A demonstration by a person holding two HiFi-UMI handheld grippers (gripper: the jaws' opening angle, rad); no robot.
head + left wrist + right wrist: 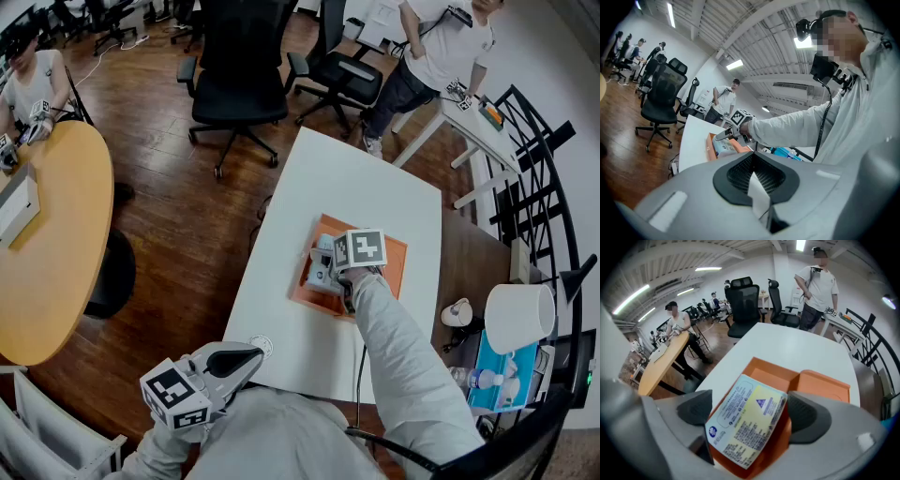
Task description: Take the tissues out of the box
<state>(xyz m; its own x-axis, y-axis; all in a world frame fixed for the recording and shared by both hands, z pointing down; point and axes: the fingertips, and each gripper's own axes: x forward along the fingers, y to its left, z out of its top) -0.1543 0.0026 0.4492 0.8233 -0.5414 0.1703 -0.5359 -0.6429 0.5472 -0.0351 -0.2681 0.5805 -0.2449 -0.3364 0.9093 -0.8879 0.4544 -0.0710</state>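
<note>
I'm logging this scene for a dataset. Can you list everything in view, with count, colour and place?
table: 1, white, centre of the head view
box: 1, orange, on the table
tissue pack: 1, pale blue and yellow label, tilted in the box
office chairs: 2 close by, black, beyond the table
round table: 1, tan, at the left
seated person: 1, white top, at the round table
standing person: 1, white top, beyond the table
left gripper: 1, grey, near the person's body, jaws together
right gripper: 1, grey, over the box, jaws wide apart with the tissue pack between them
</note>
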